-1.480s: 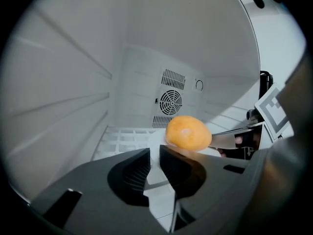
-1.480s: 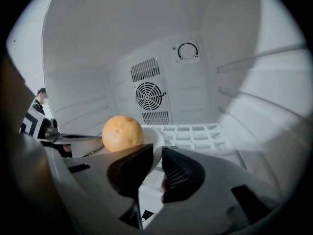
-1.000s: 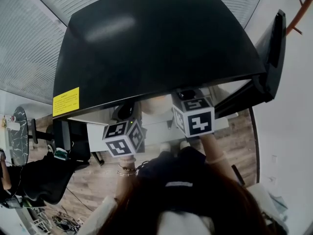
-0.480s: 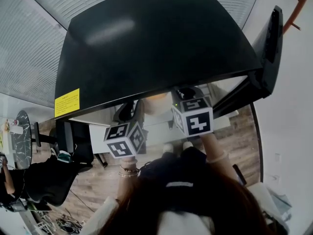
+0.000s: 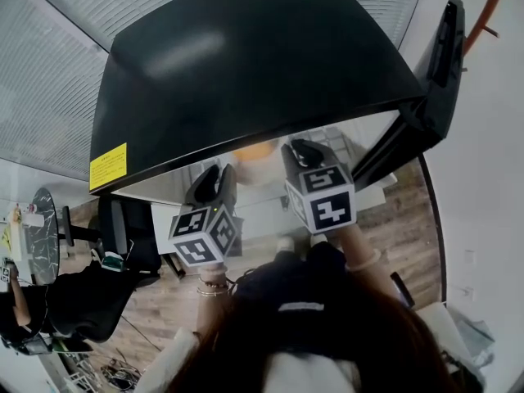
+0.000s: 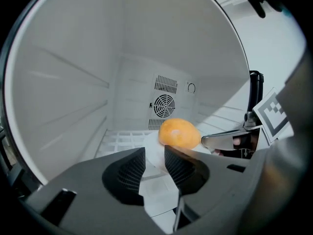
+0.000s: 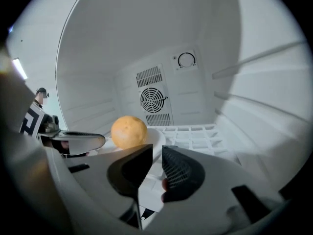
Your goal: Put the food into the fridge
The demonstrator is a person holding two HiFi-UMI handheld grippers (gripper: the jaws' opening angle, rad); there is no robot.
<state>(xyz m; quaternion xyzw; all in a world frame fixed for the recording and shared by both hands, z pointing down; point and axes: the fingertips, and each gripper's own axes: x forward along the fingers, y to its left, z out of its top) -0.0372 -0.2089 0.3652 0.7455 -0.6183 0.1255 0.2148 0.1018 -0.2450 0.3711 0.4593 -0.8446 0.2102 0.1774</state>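
An orange (image 6: pixel 179 132) lies on a white plate (image 6: pixel 151 161) on the wire shelf inside the open black fridge (image 5: pixel 246 56). My left gripper (image 6: pixel 154 150) reaches in from the left. Its jaws are closing, with the plate's near rim in the gap between them, and the pads do not touch it. My right gripper (image 7: pixel 156 149) comes in from the right and is shut on the plate's rim (image 7: pixel 154 136), with the orange (image 7: pixel 128 131) just beyond it on the left. From the head view the orange (image 5: pixel 250 150) shows between both grippers under the fridge's top edge.
The fridge door (image 5: pixel 434 56) stands open at the right. A fan grille (image 6: pixel 164 104) sits in the fridge's white back wall, and rails line both side walls. A dark chair (image 5: pixel 123 236) stands on the wooden floor at the left.
The head view has shifted, and more of the fridge's inside and both grippers now show under its top edge. The orange shows more plainly between them.
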